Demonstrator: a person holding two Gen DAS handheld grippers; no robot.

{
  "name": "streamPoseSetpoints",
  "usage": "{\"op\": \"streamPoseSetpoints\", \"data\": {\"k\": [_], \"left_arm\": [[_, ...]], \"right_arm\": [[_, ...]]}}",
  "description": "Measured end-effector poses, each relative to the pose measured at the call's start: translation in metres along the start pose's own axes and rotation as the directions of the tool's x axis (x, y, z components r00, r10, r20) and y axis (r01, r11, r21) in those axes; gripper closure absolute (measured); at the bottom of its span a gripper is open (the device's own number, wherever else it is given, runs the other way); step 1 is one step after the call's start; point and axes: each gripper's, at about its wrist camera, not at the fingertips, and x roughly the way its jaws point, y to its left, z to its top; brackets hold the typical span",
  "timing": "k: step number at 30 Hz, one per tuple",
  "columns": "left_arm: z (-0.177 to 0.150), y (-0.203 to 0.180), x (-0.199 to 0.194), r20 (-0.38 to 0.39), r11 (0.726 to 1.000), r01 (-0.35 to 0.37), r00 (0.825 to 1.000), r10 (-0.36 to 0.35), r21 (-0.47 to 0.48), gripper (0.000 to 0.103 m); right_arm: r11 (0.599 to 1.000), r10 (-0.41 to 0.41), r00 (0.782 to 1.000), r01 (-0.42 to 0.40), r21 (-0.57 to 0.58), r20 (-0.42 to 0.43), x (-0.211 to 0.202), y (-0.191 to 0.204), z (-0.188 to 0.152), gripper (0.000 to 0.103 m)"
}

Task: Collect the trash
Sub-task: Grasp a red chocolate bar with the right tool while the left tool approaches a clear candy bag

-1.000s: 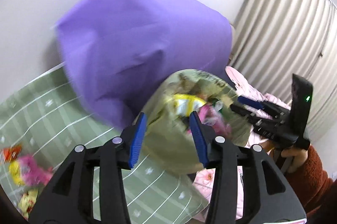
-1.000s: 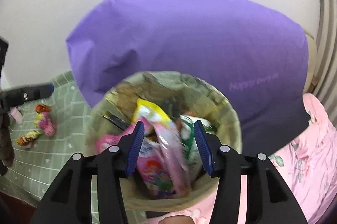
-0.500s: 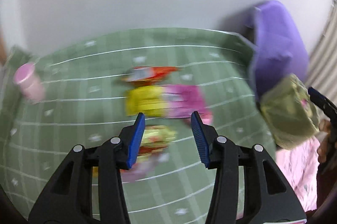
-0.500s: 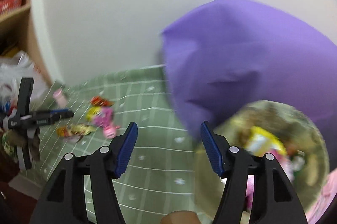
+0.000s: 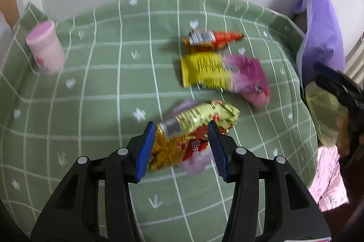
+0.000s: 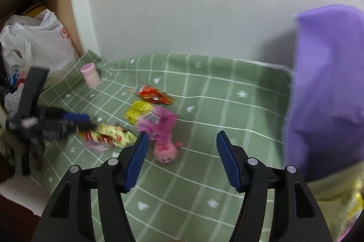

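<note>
Both jaws released — left gripper (image 5: 180, 146) straddles gold wrapper (image 5: 193, 128) | right gripper (image 6: 182, 160) empty | wrappers: three — cup (image 5: 45, 47): one

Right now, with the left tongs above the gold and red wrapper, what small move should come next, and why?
Probably lower the left tongs a little and close them on the gold and red wrapper. Their jaws stand open on either side of it, not pressing it. It lies on the green checked cloth, and the right tongs hang open with nothing between them.
</note>
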Motion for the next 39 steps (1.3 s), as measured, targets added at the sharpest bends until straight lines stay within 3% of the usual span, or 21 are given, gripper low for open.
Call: {"op": "streamPoseSetpoints", "data": {"k": [5, 12, 14, 17, 20, 22, 28, 33, 35, 39], "left_arm": [[-0.013, -0.005, -0.020, -0.008, 1.000, 0.028, 1.000, -0.028, -0.012, 0.058], [-0.019, 0.001, -0.062, 0.038, 1.000, -0.009, 0.999, 0.008, 0.015, 0.058], [-0.018, 0.001, -0.066, 0.039, 0.999, -0.010, 0.999, 0.008, 0.039, 0.058], [-0.017, 0.000, -0.068, 0.033, 0.997, -0.004, 0.999, 0.001, 0.072, 0.058], [-0.014, -0.001, -0.069, 0.033, 0.997, 0.010, 0.999, -0.012, 0.083, 0.058], [-0.010, 0.000, -0.065, 0.032, 0.997, 0.034, 0.999, -0.037, 0.071, 0.058], [-0.003, -0.021, -0.053, -0.009, 0.986, 0.129, 0.992, -0.129, 0.107, 0.058], [-0.018, -0.032, -0.043, -0.060, 0.985, 0.152, 0.987, -0.147, 0.082, 0.058], [-0.022, -0.026, -0.041, -0.044, 0.989, 0.143, 0.989, -0.142, 0.026, 0.058], [-0.018, -0.010, -0.035, -0.011, 0.997, 0.065, 0.998, -0.066, -0.045, 0.058]], "right_arm": [[0.991, 0.073, 0.997, -0.076, -0.111, -0.032, 0.039, 0.023, 0.024, 0.044], [0.960, 0.070, 0.996, -0.082, -0.266, -0.054, 0.111, 0.056, 0.071, 0.044], [0.957, 0.051, 0.992, -0.080, -0.278, -0.111, 0.140, 0.062, 0.075, 0.050], [0.964, 0.034, 0.981, -0.082, -0.251, -0.191, 0.158, 0.057, 0.071, 0.070], [0.984, 0.115, 0.978, -0.137, -0.114, -0.176, 0.139, 0.040, 0.067, 0.081], [0.991, 0.099, 0.986, -0.110, -0.077, -0.132, 0.115, 0.031, 0.065, 0.088], [0.996, 0.063, 0.998, -0.063, 0.068, -0.006, 0.027, -0.009, 0.039, 0.088], [0.991, 0.007, 1.000, -0.007, 0.133, 0.002, -0.020, -0.030, -0.006, 0.088], [0.987, -0.014, 1.000, 0.015, 0.157, -0.011, -0.029, -0.035, -0.029, 0.088], [0.966, 0.003, 0.999, 0.007, 0.259, -0.038, -0.036, -0.042, -0.065, 0.088]]}}
